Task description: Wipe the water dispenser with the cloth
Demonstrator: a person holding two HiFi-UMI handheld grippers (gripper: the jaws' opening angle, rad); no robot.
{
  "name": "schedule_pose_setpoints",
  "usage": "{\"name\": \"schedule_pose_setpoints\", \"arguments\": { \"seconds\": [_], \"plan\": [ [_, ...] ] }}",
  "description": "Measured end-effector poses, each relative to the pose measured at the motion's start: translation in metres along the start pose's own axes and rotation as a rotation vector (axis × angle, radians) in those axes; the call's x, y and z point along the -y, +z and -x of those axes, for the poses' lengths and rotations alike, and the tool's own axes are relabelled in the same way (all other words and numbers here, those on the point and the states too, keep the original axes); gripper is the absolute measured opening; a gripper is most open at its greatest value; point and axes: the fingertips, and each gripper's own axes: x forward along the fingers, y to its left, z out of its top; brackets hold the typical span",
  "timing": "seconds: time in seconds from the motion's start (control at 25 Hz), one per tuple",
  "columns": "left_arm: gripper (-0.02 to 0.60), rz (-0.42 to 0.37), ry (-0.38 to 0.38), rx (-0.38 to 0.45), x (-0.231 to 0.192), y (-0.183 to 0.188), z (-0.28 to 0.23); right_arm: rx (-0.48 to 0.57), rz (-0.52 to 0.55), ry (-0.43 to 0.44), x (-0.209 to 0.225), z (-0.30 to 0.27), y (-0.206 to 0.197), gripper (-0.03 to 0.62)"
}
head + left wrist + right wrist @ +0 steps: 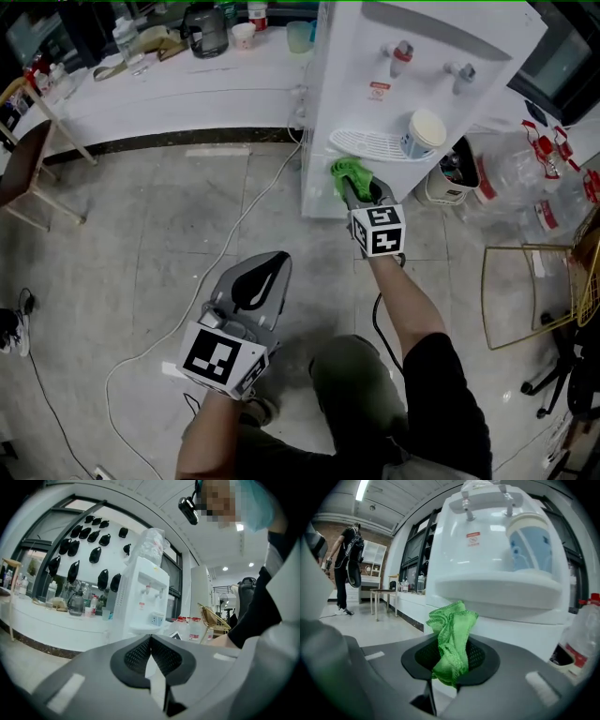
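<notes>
Cloth (451,641) pinched in my right gripper's (452,667) jaws, just below the water dispenser's (497,550) drip tray (497,590); left gripper's (150,656) jaws pressed together.

Head cam sits high and points nearly straight down, catching the floor (141,234), both grippers and the dispenser (412,94) front from above. The left gripper (274,261) cam is low and well back, tilted up along its jaws; the dispenser is small mid-frame, counter (47,620) to its left. The right gripper (354,187) cam is close under the tray (497,590), looking up past the cloth (452,639) at the taps (466,503). All three share the dispenser; head and right views share the cup (422,133).
</notes>
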Motion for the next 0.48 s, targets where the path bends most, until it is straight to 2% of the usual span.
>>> {"name": "schedule_pose_setpoints", "arguments": {
  "seconds": [0.28, 0.48],
  "plan": [
    [0.003, -0.021, -0.061, -0.09, 0.017, -0.028, -0.005, -0.071, -0.015, -0.124, 0.099, 0.041, -0.027, 0.094],
    [0.003, -0.034, -0.085, -0.115, 0.026, -0.036, -0.009, -0.086, -0.077, -0.172, 0.141, 0.058, -0.038, 0.094]
  ]
}}
